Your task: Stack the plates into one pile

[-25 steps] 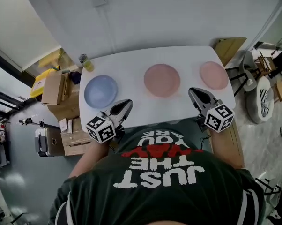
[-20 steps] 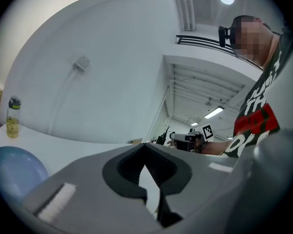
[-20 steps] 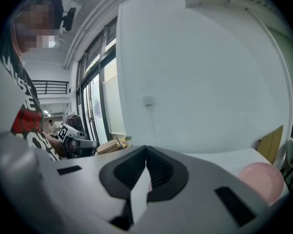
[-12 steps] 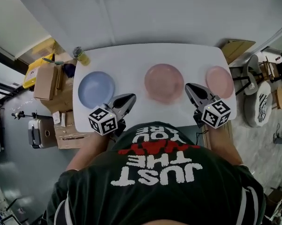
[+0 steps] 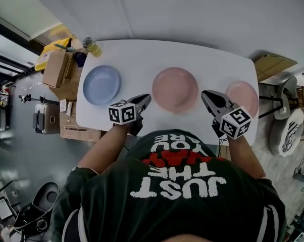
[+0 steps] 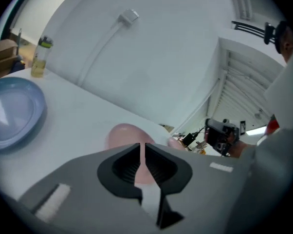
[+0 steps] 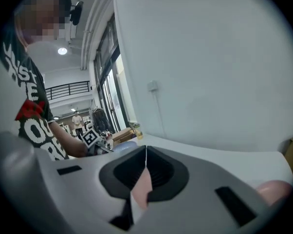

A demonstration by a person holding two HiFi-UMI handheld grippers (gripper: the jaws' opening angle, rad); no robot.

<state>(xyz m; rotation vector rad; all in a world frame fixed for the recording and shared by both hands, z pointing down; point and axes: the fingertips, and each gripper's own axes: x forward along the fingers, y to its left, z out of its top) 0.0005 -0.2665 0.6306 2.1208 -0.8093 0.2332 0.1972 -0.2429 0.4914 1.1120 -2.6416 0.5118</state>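
Three plates lie apart in a row on the white table (image 5: 142, 59): a blue plate (image 5: 101, 84) at the left, a large pink plate (image 5: 175, 88) in the middle and a smaller pink plate (image 5: 244, 98) at the right. My left gripper (image 5: 147, 99) is shut and empty, with its tips at the near left rim of the middle plate (image 6: 124, 132). At that plate's near right my right gripper (image 5: 204, 94) is also shut and holds nothing. Past the left gripper (image 6: 142, 145) the blue plate (image 6: 10, 111) shows on the left. Beyond the right gripper (image 7: 146, 149) the small pink plate (image 7: 275, 190) peeks in low on the right.
A small yellow bottle (image 5: 93, 47) stands at the table's far left corner. Cardboard boxes (image 5: 58, 69) and a case (image 5: 46, 119) sit on the floor left of the table. Stools (image 5: 286, 130) stand to its right. A white wall runs behind the table.
Both grippers have sunk toward the table's near edge. The left one has swung right, from beside the blue plate to the middle pink plate, and rolled. No plate has moved.
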